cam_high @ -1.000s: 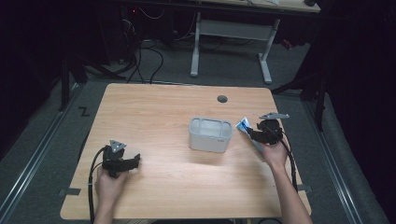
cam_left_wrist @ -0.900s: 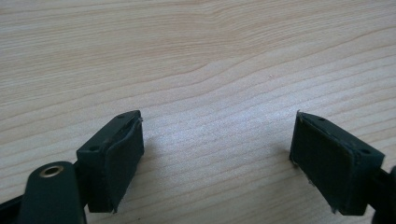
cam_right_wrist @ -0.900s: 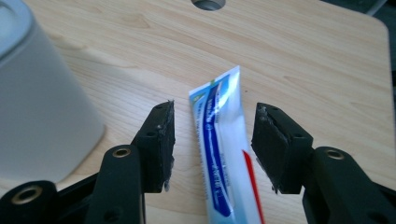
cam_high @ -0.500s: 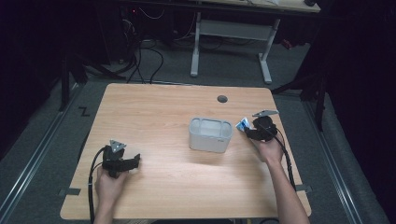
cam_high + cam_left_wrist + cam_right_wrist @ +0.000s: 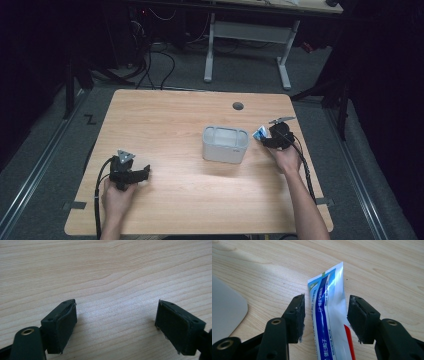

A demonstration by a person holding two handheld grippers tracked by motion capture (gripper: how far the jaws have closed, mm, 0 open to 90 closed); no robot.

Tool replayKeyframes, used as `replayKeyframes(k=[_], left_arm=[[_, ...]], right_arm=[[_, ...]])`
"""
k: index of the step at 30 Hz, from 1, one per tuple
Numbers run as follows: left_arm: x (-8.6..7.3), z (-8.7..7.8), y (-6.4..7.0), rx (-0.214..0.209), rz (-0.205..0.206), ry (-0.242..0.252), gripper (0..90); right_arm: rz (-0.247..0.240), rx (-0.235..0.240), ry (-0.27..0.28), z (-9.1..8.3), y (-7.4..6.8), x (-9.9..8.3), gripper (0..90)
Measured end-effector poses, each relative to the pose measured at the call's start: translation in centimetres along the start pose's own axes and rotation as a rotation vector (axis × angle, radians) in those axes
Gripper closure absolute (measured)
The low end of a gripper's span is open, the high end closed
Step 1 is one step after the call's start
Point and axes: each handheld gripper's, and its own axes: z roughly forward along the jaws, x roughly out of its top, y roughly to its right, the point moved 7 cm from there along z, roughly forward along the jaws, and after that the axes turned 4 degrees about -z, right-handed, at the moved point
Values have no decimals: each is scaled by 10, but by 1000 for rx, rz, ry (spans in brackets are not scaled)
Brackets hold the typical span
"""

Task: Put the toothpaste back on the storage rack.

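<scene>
A blue and white toothpaste tube (image 5: 329,315) lies flat on the wooden table, its crimped end pointing away from me. My right gripper (image 5: 326,302) is open, one jaw on each side of the tube with a small gap to both. In the high view the tube (image 5: 259,133) lies just right of the white bin (image 5: 225,144), with the right gripper (image 5: 268,137) over its near end. My left gripper (image 5: 142,172) rests at the front left of the table; its jaws stand wide open over bare wood (image 5: 117,310).
The white rectangular bin stands mid-table, and its rounded corner (image 5: 224,310) shows to the left of the right gripper. A cable hole (image 5: 238,106) sits near the table's far edge. Desk legs (image 5: 285,65) and cables lie on the floor beyond.
My right gripper has slid left along the table until its jaws straddle the tube. The tube and the left gripper have stayed put.
</scene>
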Motion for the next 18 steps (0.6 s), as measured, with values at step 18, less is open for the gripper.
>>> replayKeyframes(k=[18], left_arm=[[0, 0, 0, -1, 1, 1, 178]], right_arm=[[18, -25, -91, 21, 7, -10, 481]])
